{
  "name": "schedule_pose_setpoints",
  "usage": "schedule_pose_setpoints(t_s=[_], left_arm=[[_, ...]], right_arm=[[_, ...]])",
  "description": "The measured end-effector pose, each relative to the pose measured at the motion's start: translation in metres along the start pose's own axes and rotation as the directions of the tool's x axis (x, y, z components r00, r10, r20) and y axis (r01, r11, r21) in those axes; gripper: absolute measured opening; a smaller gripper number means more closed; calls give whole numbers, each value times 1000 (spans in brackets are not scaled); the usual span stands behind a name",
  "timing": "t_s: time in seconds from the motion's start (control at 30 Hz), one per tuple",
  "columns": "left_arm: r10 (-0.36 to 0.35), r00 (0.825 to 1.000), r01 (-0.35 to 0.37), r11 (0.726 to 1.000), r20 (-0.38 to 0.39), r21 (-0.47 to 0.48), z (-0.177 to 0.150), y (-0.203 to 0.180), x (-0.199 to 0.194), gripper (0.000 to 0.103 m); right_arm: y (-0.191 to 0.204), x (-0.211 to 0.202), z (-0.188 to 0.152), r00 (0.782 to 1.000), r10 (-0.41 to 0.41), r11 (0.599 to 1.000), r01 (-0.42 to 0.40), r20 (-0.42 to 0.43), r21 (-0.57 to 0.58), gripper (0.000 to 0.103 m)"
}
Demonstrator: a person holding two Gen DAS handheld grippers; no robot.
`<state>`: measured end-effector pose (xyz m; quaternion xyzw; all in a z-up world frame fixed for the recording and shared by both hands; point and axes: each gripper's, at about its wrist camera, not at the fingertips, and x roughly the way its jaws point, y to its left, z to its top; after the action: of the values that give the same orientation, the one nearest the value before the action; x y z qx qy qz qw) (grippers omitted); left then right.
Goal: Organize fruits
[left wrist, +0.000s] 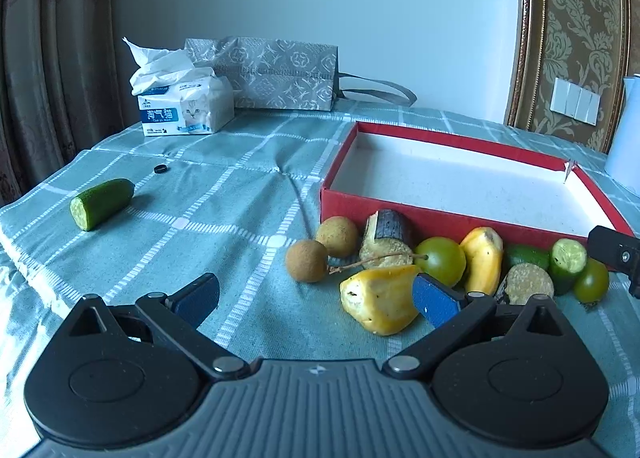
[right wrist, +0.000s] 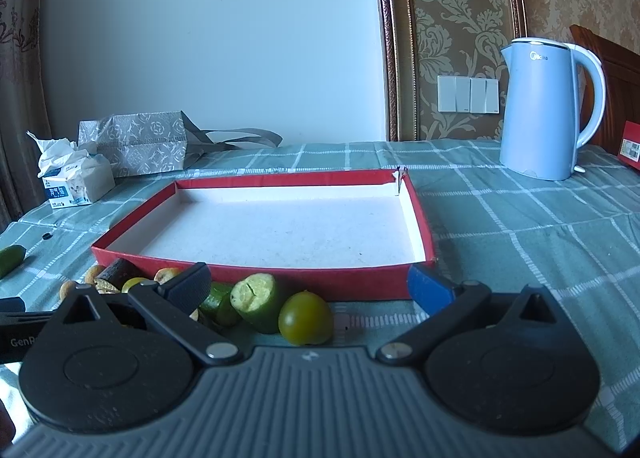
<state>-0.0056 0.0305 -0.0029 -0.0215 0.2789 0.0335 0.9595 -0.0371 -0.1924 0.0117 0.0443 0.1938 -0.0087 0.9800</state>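
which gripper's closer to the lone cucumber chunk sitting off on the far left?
Left. The left gripper is open, with the lone cucumber chunk ahead to its left. The right gripper, also open, faces the red box, farther away.

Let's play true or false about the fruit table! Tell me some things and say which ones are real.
1. The red box has fruit inside. False: it holds nothing; the fruit lies on the cloth in front of it.
2. Both grippers are open. True: the left gripper and the right gripper hold nothing.
3. One cucumber piece lies alone, away from the pile. True.
4. The kettle is lying on its side. False: it stands upright.
5. The tissue pack sits inside the red box. False: it sits on the cloth near the grey bag.
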Motion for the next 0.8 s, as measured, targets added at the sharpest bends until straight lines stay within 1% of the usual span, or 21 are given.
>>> schedule_pose_setpoints(t_s=[0.17, 0.43, 0.8], left_arm=[[-10, 1000, 10, 1000, -8, 13, -1, -1, 1, 103], [-20, 999, 20, 1000, -29, -1, -2, 2, 4, 103], [-24, 999, 24, 1000, -33, -6, -3, 4, 4, 103]], right_arm=[[0, -1, 0, 1000, -3, 1000, 3, 4, -7, 103], [0, 0, 0, 1000, -4, 1000, 4, 2, -6, 103], [0, 2, -2, 1000, -7, 1000, 7, -3, -11, 103]])
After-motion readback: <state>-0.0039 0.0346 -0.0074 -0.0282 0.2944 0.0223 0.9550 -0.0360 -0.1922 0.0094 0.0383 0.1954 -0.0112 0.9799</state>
